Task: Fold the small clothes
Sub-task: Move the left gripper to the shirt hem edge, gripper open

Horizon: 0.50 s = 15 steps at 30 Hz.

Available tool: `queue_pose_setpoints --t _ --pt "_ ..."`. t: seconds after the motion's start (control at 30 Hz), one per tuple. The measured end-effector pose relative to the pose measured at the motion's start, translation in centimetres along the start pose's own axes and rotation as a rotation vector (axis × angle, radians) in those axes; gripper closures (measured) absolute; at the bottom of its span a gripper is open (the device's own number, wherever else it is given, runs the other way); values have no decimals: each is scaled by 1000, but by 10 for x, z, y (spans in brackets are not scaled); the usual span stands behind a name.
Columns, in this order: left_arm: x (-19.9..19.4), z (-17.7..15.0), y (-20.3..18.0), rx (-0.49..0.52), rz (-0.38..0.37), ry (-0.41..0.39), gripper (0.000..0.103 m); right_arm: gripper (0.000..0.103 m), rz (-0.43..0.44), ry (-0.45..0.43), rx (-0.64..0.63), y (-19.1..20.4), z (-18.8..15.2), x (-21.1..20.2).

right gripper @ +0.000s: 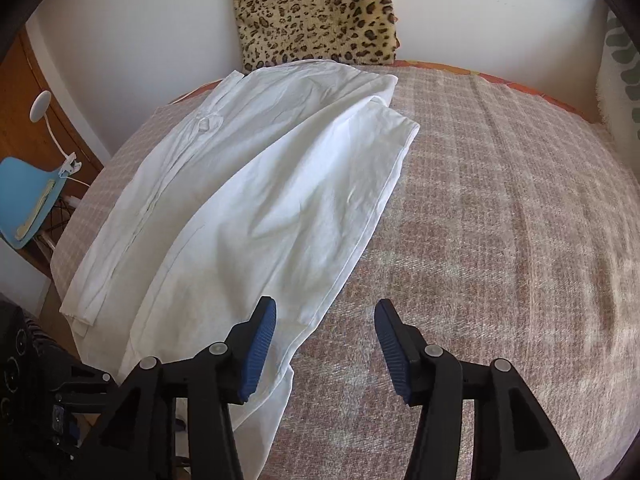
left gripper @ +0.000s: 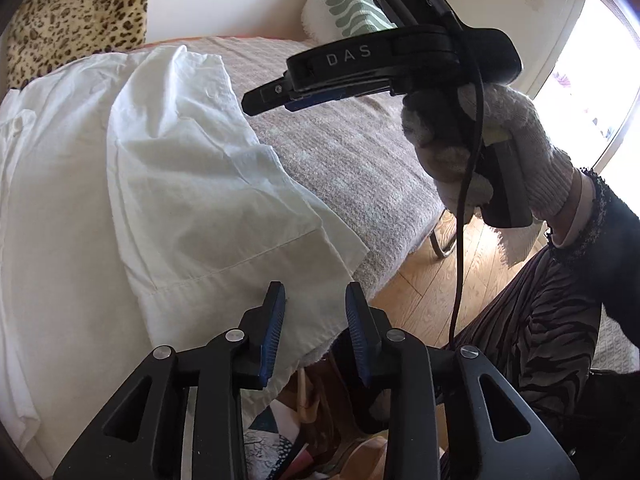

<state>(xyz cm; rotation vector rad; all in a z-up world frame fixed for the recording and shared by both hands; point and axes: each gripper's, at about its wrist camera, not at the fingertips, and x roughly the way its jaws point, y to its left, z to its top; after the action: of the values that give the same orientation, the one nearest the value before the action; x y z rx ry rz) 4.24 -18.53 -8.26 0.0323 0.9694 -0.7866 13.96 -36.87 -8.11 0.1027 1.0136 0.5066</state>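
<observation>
A white garment point(left gripper: 132, 184) lies spread on the bed, one side folded over lengthwise; it also shows in the right wrist view point(right gripper: 256, 200). My left gripper point(left gripper: 316, 320) is open and empty just above the garment's near hem corner at the bed edge. My right gripper point(right gripper: 326, 344) is open and empty, above the blanket beside the garment's right edge. In the left wrist view the right gripper point(left gripper: 276, 98) hangs above the bed, held by a gloved hand point(left gripper: 500, 152).
The bed has a pinkish checked blanket point(right gripper: 500, 220). A leopard cushion point(right gripper: 316, 16) and a green-patterned pillow point(left gripper: 344, 4) lean on the wall. A blue chair point(right gripper: 28, 204) stands left. Wood floor point(left gripper: 420, 280) and the person's legs point(left gripper: 540, 320) are at the bed edge.
</observation>
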Motion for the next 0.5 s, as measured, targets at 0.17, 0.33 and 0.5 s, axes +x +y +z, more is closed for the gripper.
queue_pose_setpoints --t 0.17,0.33,0.5 --pt "-6 -3 -11 21 -13 -2 68 46 79 -56 190 -43 34 13" --pt "-20 5 -15 21 71 -108 41 42 163 -96 267 -72 72 35" --pt "1 15 -31 92 151 -94 41 36 227 -66 290 -90 96 62"
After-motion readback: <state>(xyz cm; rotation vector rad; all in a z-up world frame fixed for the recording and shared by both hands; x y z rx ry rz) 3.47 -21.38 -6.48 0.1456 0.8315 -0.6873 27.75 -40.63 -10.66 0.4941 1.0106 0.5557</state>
